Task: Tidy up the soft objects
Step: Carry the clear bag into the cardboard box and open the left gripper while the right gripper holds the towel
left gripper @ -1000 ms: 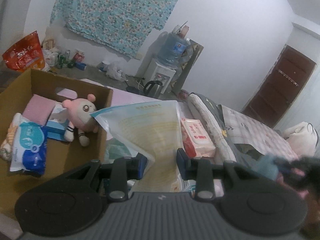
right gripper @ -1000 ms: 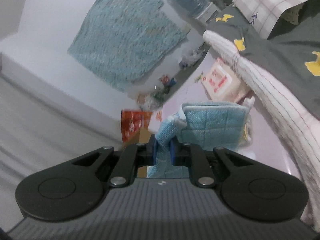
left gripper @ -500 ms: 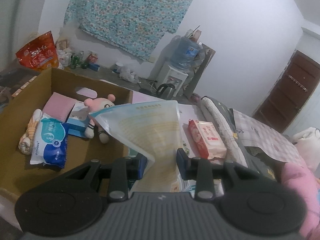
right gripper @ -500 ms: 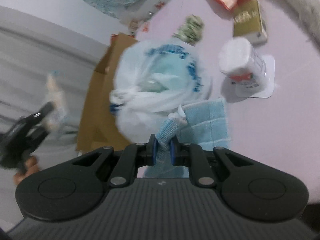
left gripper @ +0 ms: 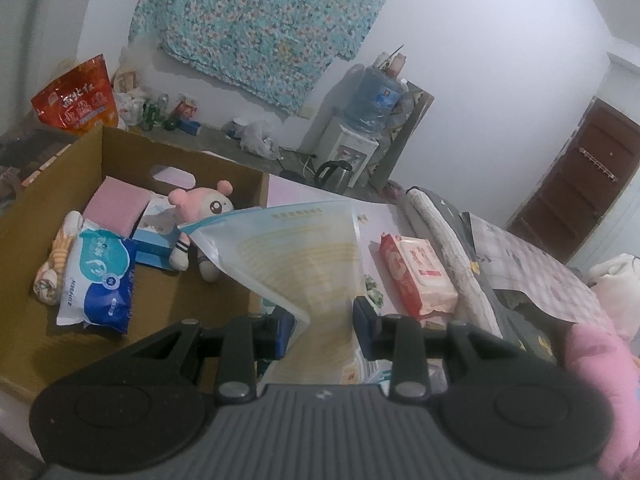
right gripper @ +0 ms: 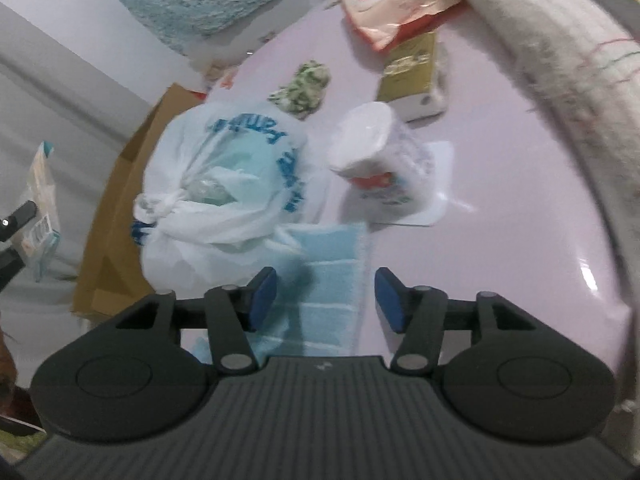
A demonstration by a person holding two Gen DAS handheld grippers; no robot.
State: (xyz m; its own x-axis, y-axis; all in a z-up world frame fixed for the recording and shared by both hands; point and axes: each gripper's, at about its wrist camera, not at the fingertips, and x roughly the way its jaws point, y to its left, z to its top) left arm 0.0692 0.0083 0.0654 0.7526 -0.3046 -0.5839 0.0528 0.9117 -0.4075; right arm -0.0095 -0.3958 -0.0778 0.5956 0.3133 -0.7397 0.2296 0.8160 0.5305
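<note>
In the left wrist view my left gripper (left gripper: 324, 326) is shut on a translucent pouch with yellow print (left gripper: 304, 256), held up beside the cardboard box (left gripper: 48, 184). The box holds a pink plush toy (left gripper: 204, 208), a blue tissue pack (left gripper: 100, 280) and a pink pad (left gripper: 116, 204). In the right wrist view my right gripper (right gripper: 326, 300) is low over the pink sheet (right gripper: 500, 208) with its jaws opening. A folded blue towel (right gripper: 332, 264) lies flat on the sheet between the fingers, and the pads are off it.
A knotted white plastic bag (right gripper: 224, 184) sits just left of the towel, against the box (right gripper: 116, 216). Beyond are a wrapped tissue roll (right gripper: 376, 152), a gold pack (right gripper: 416, 76), a green patterned bundle (right gripper: 302, 88) and a red wipes pack (left gripper: 416, 276). A rolled blanket (right gripper: 560, 60) borders the right.
My right gripper came down to the sheet with the blue towel, then opened and let it go beside the white bag. The left gripper kept hold of the pouch and hardly moved.
</note>
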